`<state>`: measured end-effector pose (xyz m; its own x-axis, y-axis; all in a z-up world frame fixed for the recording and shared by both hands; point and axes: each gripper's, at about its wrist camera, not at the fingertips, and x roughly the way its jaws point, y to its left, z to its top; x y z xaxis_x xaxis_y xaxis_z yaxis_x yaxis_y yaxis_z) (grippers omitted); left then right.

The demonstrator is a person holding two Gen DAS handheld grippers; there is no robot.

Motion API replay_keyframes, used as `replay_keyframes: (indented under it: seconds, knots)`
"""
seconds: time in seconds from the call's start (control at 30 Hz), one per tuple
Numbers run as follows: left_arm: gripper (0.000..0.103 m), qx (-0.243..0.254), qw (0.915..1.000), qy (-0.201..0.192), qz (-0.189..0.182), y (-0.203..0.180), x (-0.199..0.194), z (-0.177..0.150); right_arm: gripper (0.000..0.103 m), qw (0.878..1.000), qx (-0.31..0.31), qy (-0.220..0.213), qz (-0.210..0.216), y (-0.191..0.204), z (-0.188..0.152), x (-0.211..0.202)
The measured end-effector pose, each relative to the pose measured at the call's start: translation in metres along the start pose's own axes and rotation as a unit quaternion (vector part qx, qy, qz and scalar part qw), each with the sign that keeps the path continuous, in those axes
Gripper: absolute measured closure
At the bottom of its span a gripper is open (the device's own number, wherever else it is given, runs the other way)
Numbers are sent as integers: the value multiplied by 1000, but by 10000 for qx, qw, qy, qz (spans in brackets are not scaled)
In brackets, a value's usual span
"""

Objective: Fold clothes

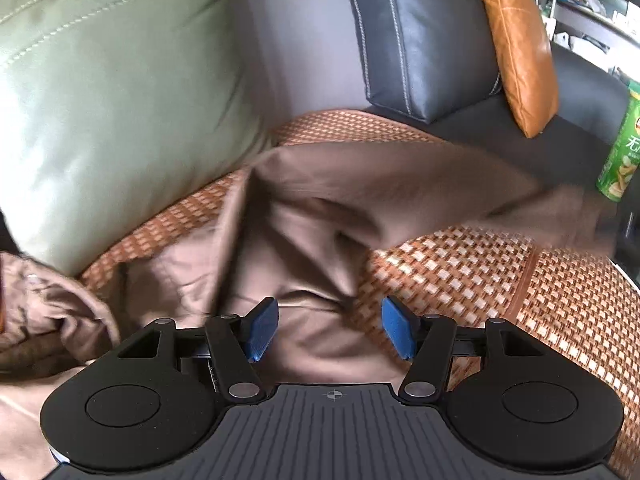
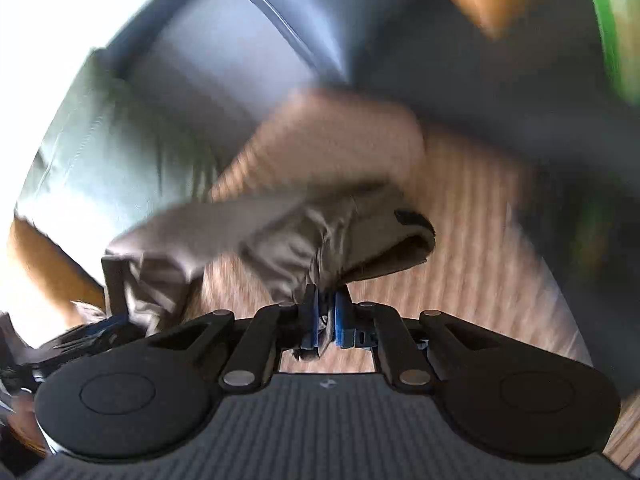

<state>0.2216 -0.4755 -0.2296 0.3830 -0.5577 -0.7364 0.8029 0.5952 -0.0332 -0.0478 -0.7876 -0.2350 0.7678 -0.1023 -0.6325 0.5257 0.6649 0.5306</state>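
Note:
A brown garment [image 1: 320, 216] lies rumpled on the woven sofa mat [image 1: 480, 276], one part stretched off to the right. My left gripper [image 1: 329, 326] hangs just above the cloth, its blue pads [image 1: 262, 330] wide apart with nothing pinched between them. In the blurred right wrist view my right gripper [image 2: 326, 320] is shut on a bunched edge of the same brown garment [image 2: 320, 236], which rises from the pads and trails left. The other gripper shows dimly at that view's lower left edge.
A green cushion [image 1: 112, 108] leans at the left, a dark blue cushion [image 1: 420, 32] and an orange one [image 1: 520, 44] at the back. A green snack can [image 1: 622, 144] stands at the right edge. More brown cloth [image 1: 40, 320] piles at the lower left.

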Motion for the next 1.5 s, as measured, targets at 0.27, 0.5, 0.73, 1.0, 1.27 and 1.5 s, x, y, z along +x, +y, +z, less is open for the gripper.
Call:
replay_keyframes:
  seconds: [0.27,0.5,0.73,1.0,1.27,1.5]
  knots:
    - [31,-202,9975,393,-547,8,-2,-31,93,9685,-1540,-1385,-1380,44,117,-55]
    - [31,176,9936,608,-940,-6,-3,-58,92,9415,-2232,-144,-2523,32,85,19]
    - [31,-299,9978,270,-523,22,0,-34,92,9459,-2068,46,-2500,22,79,25]
    - [23,-81,9982,-340,-485,-6,-22,-15,94,9855,-1398,-428,-865,64,101,-36]
    - [23,79,9876,-1477,-527,-91,-57,0,94,9745,-2001,-898,474,201,129,-98]
    - [15,-7,9658,-2591,-79,-106,-106,48,94,9496,-2914,-588,994,306,107,-101]
